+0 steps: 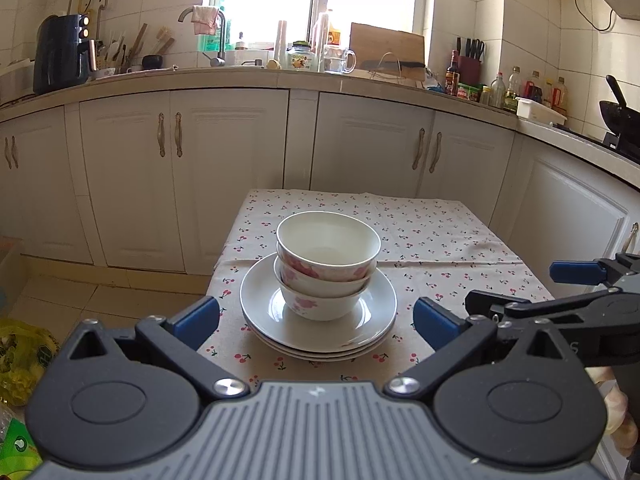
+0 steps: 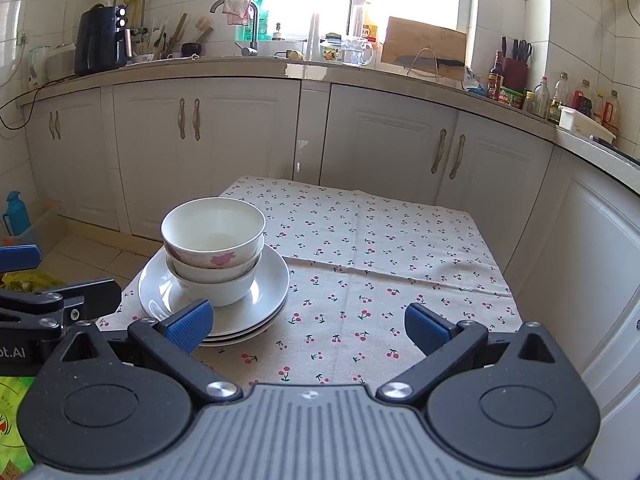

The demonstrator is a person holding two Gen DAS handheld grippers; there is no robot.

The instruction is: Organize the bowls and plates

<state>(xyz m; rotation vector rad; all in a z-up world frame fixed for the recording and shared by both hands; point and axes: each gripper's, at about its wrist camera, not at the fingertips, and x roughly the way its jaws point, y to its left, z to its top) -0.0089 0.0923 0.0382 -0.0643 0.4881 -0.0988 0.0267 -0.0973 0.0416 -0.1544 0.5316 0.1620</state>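
Observation:
Three nested white bowls with pink flowers (image 1: 328, 264) stand on a stack of white plates (image 1: 256, 300) on the cherry-print tablecloth (image 1: 440, 240). My left gripper (image 1: 316, 320) is open and empty, its blue pads just in front of the plates on either side. My right gripper (image 2: 308, 326) is open and empty, to the right of the stack; its left pad overlaps the plates (image 2: 268, 292) and bowls (image 2: 214, 248) in view. The right gripper also shows at the right edge of the left wrist view (image 1: 520, 284).
White kitchen cabinets (image 1: 224, 168) stand behind the small table. The counter (image 1: 280, 76) holds an air fryer (image 1: 60, 54), a sink tap, jars, bottles and a knife block. Bags lie on the floor at the left (image 1: 20, 356).

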